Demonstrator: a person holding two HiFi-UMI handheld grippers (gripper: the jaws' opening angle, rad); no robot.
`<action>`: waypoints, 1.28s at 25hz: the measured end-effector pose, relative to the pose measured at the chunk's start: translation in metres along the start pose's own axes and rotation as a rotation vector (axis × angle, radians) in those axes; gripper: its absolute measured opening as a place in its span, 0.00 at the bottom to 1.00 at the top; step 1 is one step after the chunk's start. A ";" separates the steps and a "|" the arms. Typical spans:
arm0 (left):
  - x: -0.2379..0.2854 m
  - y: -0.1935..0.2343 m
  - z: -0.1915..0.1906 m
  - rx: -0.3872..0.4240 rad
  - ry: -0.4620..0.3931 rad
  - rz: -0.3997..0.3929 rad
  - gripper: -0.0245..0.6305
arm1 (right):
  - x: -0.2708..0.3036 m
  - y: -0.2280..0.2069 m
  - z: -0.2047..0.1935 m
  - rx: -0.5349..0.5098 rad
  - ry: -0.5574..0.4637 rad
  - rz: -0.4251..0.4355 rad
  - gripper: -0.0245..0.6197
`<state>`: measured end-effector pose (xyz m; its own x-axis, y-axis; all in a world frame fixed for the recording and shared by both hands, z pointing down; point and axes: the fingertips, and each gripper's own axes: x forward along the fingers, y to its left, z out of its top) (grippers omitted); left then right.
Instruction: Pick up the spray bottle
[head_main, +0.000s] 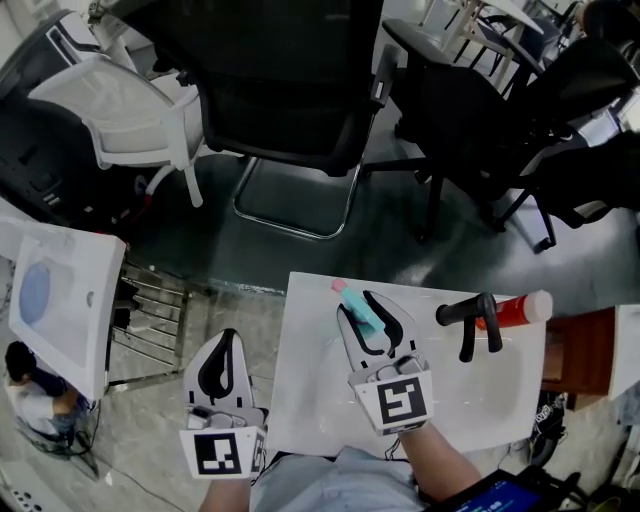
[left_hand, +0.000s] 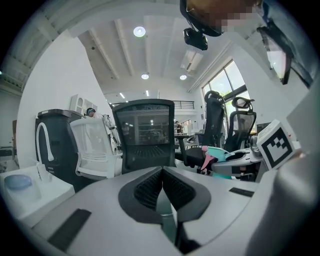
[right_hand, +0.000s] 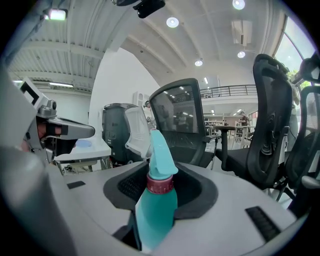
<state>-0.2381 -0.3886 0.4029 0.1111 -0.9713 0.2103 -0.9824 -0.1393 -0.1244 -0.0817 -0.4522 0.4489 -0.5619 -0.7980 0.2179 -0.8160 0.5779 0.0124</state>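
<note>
The spray bottle (head_main: 364, 312) is teal with a pink trigger and a dark red collar. It stands between the jaws of my right gripper (head_main: 357, 303), which is shut on the bottle's body above the white table (head_main: 310, 400). In the right gripper view the spray bottle (right_hand: 156, 210) fills the gap between the black pads, its nozzle pointing up and away. My left gripper (head_main: 228, 342) hangs left of the table's edge, over the floor. Its jaws are shut with nothing in them, as the left gripper view shows (left_hand: 162, 172).
A red bottle with a white cap (head_main: 515, 310) and a black-handled tool (head_main: 470, 320) lie on the table's right side. A black office chair (head_main: 290, 90) and a white chair (head_main: 130, 110) stand beyond. A second white table (head_main: 60, 300) is at the left.
</note>
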 end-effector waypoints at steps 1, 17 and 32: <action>-0.003 -0.002 0.004 0.001 -0.009 -0.003 0.06 | -0.004 0.001 0.005 -0.003 -0.011 -0.002 0.29; -0.030 -0.029 0.071 0.022 -0.184 -0.081 0.06 | -0.073 0.007 0.087 -0.031 -0.165 -0.055 0.29; -0.044 -0.034 0.101 0.041 -0.255 -0.109 0.06 | -0.100 0.012 0.111 -0.050 -0.179 -0.085 0.29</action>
<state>-0.1943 -0.3610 0.3000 0.2552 -0.9665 -0.0256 -0.9562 -0.2484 -0.1550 -0.0509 -0.3845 0.3191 -0.5097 -0.8596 0.0366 -0.8565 0.5110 0.0728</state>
